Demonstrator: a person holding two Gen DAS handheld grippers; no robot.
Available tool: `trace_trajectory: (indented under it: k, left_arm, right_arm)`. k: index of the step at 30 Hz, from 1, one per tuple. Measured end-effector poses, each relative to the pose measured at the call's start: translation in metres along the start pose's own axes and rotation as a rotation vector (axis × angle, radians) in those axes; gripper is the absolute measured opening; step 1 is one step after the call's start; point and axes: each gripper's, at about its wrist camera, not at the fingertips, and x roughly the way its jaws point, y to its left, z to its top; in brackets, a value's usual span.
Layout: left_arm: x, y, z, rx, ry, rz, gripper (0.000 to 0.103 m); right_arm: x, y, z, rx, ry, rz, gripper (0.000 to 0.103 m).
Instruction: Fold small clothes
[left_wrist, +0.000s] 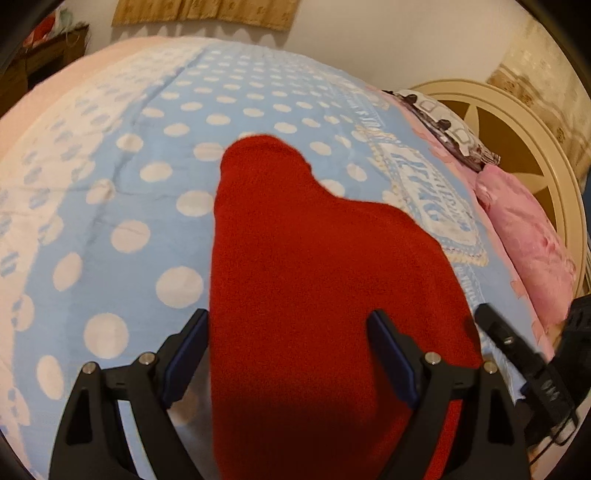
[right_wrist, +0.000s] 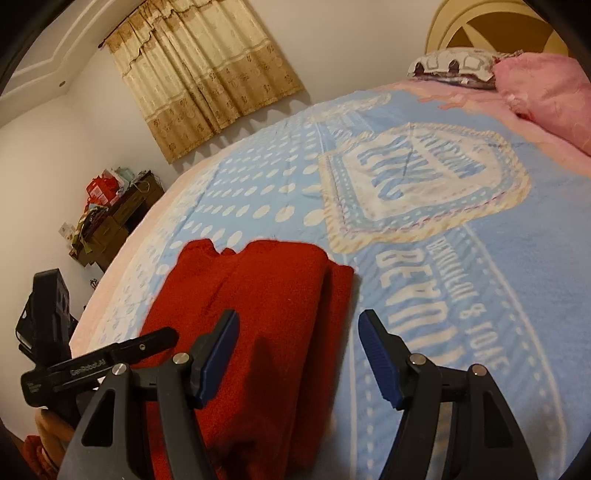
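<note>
garment (left_wrist: 295, 280): we see solid red, no print, fuzzy nap
blanket (left_wrist: 155, 206): we read light blue with white polka dots; white band with blue dots at its edge; cream-bordered crest with blue lettering
blanket border (right_wrist: 546, 144): pale pink
pillow (left_wrist: 524, 243): pink
second pillow (right_wrist: 450, 64): white with dark purple and grey print
headboard (left_wrist: 517, 122): cream frame, brown panels
curtain (right_wrist: 207, 74): beige and tan, small repeated motif in bands
wall (right_wrist: 351, 40): white
left gripper (left_wrist: 288, 354): black body, blue pads
right gripper (right_wrist: 297, 354): we note the same, black with blue ribbed pads
</note>
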Motion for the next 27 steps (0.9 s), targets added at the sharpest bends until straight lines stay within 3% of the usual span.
trace_trajectory:
  k: [2,6,20,21,22,23,27]
  left_arm:
    - [0.006,0.005,-0.005,-0.037,0.001,-0.018,0.09]
    - [0.005,-0.005,-0.011,0.026,-0.056,0.023,0.09]
    - [0.009,-0.005,-0.009,0.024,-0.071,0.022,0.091]
    - [0.009,-0.006,-0.009,0.03,-0.072,0.022,0.089]
    - [0.007,-0.007,-0.009,0.04,-0.077,0.018,0.083]
    - [0.007,-0.008,-0.009,0.049,-0.082,0.016,0.076]
    - [0.001,-0.018,-0.011,0.095,-0.111,0.036,0.053]
  right_arm:
    - [0.02,0.002,-0.011,-0.031,0.048,-0.029,0.068]
    - [0.019,0.002,-0.011,-0.034,0.039,-0.028,0.068]
    - [0.023,0.004,-0.011,-0.008,0.034,-0.018,0.067]
    - [0.023,0.005,-0.011,-0.013,0.033,-0.01,0.065]
    - [0.023,0.007,-0.011,-0.025,0.035,0.024,0.045]
    - [0.022,0.011,-0.011,-0.042,0.032,0.029,0.039]
    - [0.019,0.028,-0.013,-0.127,0.01,-0.016,0.026]
